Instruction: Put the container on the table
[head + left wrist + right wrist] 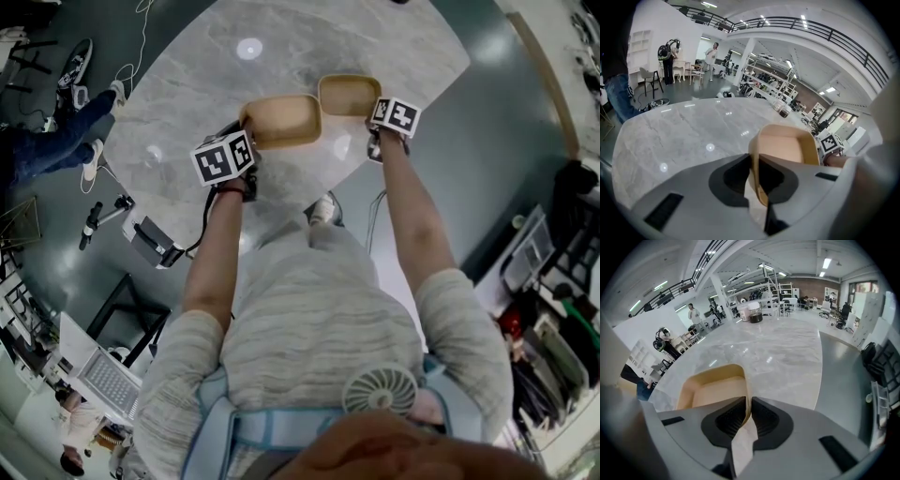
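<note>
Two tan rectangular containers hang over the near edge of the grey marble table (178, 103). My left gripper (246, 131) is shut on the left wall of the bigger container (281, 120), which shows in the left gripper view as an open tan box (787, 149) pinched between the jaws of that gripper (757, 180). My right gripper (373, 117) is shut on the right wall of the second container (349, 94). In the right gripper view this container (710, 385) is to the left of the closed gripper (747, 411). Both containers look empty.
A person's legs (47, 136) are beside the table's left edge, and a tripod (108, 214) lies on the floor below it. A laptop (103, 380) is at lower left, cluttered shelves (553, 309) at right. Jars (752, 314) stand at the table's far end.
</note>
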`<state>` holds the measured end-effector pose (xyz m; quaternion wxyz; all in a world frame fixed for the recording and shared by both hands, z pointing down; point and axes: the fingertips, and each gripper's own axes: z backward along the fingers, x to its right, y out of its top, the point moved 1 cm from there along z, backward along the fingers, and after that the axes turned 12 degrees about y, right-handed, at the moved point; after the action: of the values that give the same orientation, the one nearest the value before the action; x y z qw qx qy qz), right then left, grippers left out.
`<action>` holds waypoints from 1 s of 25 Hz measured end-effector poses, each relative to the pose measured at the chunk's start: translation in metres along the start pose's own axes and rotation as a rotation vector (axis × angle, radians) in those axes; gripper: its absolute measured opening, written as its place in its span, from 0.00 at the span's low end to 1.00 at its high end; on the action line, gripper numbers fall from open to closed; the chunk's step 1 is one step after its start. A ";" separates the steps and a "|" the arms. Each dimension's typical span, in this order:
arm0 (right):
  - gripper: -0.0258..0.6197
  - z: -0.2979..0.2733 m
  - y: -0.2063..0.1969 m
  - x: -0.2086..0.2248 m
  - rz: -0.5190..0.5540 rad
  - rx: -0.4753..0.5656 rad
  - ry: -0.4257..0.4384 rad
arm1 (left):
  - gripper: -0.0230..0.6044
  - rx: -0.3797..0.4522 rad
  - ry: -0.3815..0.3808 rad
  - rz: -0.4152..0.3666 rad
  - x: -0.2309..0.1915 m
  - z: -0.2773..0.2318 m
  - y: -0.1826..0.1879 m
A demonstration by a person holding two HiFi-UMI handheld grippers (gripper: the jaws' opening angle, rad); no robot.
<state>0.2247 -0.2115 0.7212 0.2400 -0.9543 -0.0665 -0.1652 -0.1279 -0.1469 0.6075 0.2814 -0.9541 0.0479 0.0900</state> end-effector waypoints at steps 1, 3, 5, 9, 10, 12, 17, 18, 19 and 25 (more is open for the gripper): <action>0.07 0.000 0.000 -0.001 -0.002 0.007 0.011 | 0.09 -0.001 0.000 0.001 -0.001 -0.001 -0.001; 0.07 0.003 -0.001 -0.001 -0.007 0.022 0.030 | 0.09 -0.004 -0.001 0.004 0.000 -0.001 -0.003; 0.08 0.008 -0.001 0.000 -0.008 0.036 0.049 | 0.09 -0.004 -0.003 0.004 0.002 0.000 -0.005; 0.08 0.011 -0.001 -0.004 -0.025 0.051 0.092 | 0.09 -0.001 -0.008 0.007 0.001 -0.001 -0.004; 0.08 0.011 -0.001 -0.005 -0.029 0.054 0.098 | 0.09 -0.001 -0.008 0.008 0.001 -0.002 -0.003; 0.08 0.012 -0.001 -0.005 -0.025 0.058 0.104 | 0.09 0.000 -0.007 0.008 0.000 -0.003 -0.002; 0.09 0.025 0.001 -0.010 -0.001 0.088 0.138 | 0.09 0.005 -0.006 0.008 0.002 0.000 -0.002; 0.10 0.027 0.002 -0.011 0.001 0.094 0.148 | 0.09 0.004 -0.005 0.009 0.001 0.000 -0.001; 0.10 0.029 0.002 -0.014 0.005 0.099 0.157 | 0.09 0.005 -0.004 0.010 0.001 0.000 0.000; 0.11 0.055 0.009 -0.032 0.039 0.165 0.221 | 0.09 0.014 0.001 0.014 -0.002 0.004 0.003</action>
<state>0.2118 -0.1941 0.6605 0.3265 -0.9085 -0.0344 -0.2587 -0.1313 -0.1469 0.6029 0.2875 -0.9518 0.0553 0.0911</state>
